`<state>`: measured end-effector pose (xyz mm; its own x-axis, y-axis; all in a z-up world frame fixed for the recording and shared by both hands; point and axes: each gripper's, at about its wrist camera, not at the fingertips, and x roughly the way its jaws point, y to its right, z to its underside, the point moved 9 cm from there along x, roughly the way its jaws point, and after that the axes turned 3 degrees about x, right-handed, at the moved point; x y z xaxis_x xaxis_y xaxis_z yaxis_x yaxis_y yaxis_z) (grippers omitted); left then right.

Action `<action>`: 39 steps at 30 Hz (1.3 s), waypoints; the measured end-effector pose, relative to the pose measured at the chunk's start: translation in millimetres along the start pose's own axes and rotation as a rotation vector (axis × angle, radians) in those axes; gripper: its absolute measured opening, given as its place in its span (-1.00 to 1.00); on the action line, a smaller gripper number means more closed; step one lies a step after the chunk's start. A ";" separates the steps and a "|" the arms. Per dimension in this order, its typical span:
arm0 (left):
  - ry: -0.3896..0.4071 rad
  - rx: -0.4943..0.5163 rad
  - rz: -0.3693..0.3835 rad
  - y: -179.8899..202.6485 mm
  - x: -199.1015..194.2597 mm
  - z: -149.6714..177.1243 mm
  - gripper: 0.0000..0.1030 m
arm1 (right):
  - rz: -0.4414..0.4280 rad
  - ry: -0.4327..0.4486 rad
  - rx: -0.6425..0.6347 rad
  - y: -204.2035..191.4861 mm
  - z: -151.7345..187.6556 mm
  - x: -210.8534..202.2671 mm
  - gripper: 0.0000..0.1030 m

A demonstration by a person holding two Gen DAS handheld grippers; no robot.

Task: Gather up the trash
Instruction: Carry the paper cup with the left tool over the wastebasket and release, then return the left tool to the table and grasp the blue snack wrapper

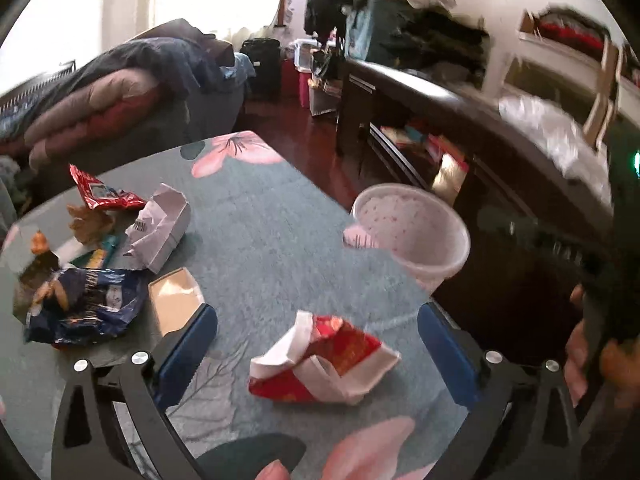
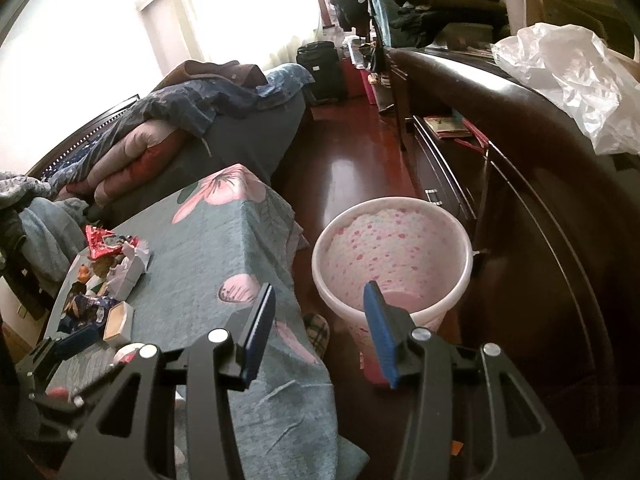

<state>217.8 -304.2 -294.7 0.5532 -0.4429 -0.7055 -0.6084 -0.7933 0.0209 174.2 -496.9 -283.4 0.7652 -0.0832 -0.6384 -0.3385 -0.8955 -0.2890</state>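
Crumpled red-and-white wrapper (image 1: 320, 360) on the table (image 1: 260, 220), bin (image 2: 392, 256) on the floor beside it.

The left gripper (image 1: 316, 356) stands wide around the wrapper without pressing it; the right gripper (image 2: 320, 332) hangs partly open and empty at the bin's near rim. More wrappers (image 1: 100, 256) lie well apart.

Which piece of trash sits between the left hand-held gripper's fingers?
On the floral tablecloth, look near its front edge, apart from the wrapper pile. The crumpled red-and-white carton lies alone there, the only piece with nothing touching it.
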 end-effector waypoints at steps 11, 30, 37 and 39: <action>-0.021 0.061 -0.057 4.5 21.3 15.0 0.64 | -0.020 0.010 -0.011 -8.7 -0.1 -6.6 -0.06; 0.146 0.123 0.093 71.7 53.6 -135.7 0.65 | 0.077 0.032 0.066 44.5 -7.8 -4.3 -0.02; 0.009 0.155 0.141 112.6 138.2 -151.9 0.92 | 0.131 0.005 0.101 76.8 1.4 8.0 -0.02; -0.012 0.138 0.158 113.7 147.8 -151.7 0.92 | 0.139 -0.001 0.110 81.9 3.4 11.2 -0.02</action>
<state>316.7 -523.2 -289.1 0.4384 -0.5520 -0.7093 -0.7599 -0.6491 0.0355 153.2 -569.7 -316.6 0.7061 -0.2022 -0.6786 -0.4989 -0.8221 -0.2742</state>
